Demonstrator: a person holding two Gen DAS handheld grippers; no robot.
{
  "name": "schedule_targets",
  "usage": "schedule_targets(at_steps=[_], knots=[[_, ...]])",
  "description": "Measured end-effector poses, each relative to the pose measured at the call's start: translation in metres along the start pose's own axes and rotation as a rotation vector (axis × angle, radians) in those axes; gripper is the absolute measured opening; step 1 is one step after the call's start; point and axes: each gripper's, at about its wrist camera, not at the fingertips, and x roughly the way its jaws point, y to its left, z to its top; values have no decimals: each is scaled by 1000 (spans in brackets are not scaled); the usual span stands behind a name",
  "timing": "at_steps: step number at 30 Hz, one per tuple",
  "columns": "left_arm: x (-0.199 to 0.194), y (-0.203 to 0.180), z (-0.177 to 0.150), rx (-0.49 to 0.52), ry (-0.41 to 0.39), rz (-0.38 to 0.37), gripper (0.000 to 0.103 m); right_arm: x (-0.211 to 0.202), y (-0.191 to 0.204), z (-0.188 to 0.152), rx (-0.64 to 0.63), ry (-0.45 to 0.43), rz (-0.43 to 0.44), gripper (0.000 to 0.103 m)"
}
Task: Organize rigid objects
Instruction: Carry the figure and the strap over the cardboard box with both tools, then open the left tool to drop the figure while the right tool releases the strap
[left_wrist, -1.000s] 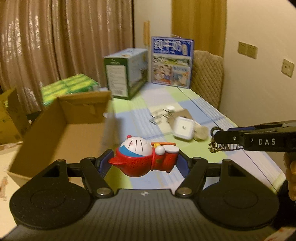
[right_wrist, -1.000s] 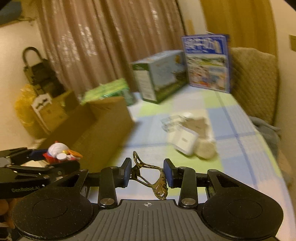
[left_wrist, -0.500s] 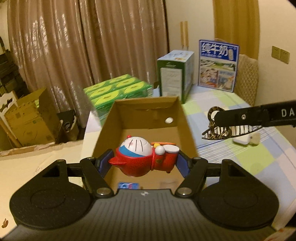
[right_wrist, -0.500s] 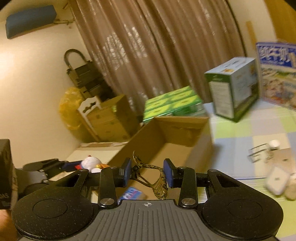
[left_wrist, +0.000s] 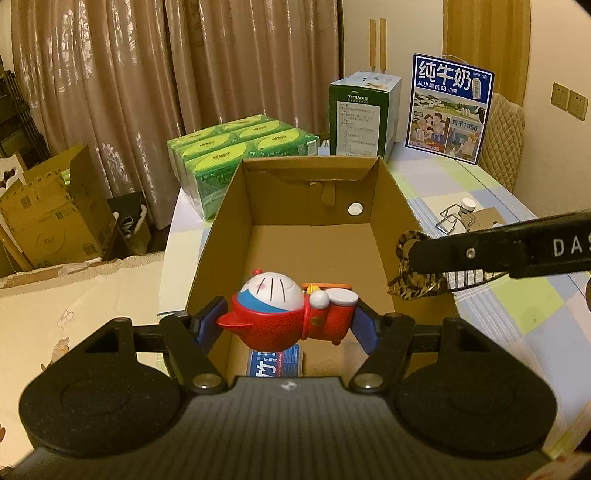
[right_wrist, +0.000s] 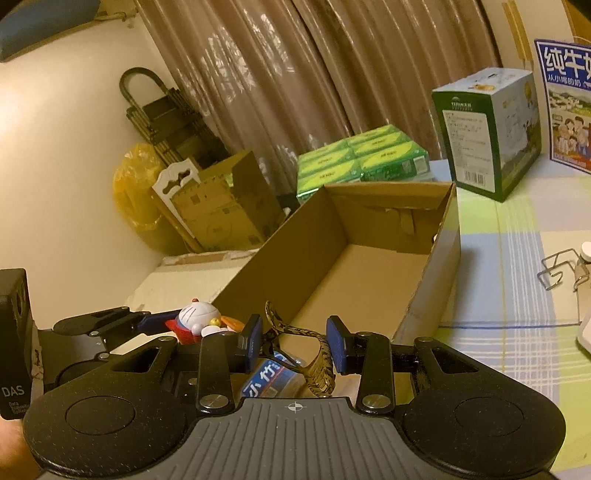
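- Doraemon figurine (left_wrist: 291, 314), red and white, lies sideways clamped in the jaws of the left gripper (left_wrist: 290, 325), above the near end of the open cardboard box (left_wrist: 391, 206).
- Leopard-print hair claw (right_wrist: 314, 354) is pinched in the jaws of the right gripper (right_wrist: 295, 345), above the box's near right corner, at 3 o'clock from the figurine.
- Blue-labelled packet (left_wrist: 275, 363) lies on the box floor under the figurine.
- Box sits on the checked counter (left_wrist: 517, 295); a wire clip (left_wrist: 456, 219) lies at its 3 o'clock, green cartons (left_wrist: 236, 147) at 11 o'clock.
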Motion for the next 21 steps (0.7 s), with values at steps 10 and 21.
schedule_targets(at_steps=[10,21], knots=[[8,0,-2,6,13,-14,67,6,0,-5,9,22,-34,34],[12,0,-5,-4,23,-14,68,5,1,-6,14,25,-48,34]])
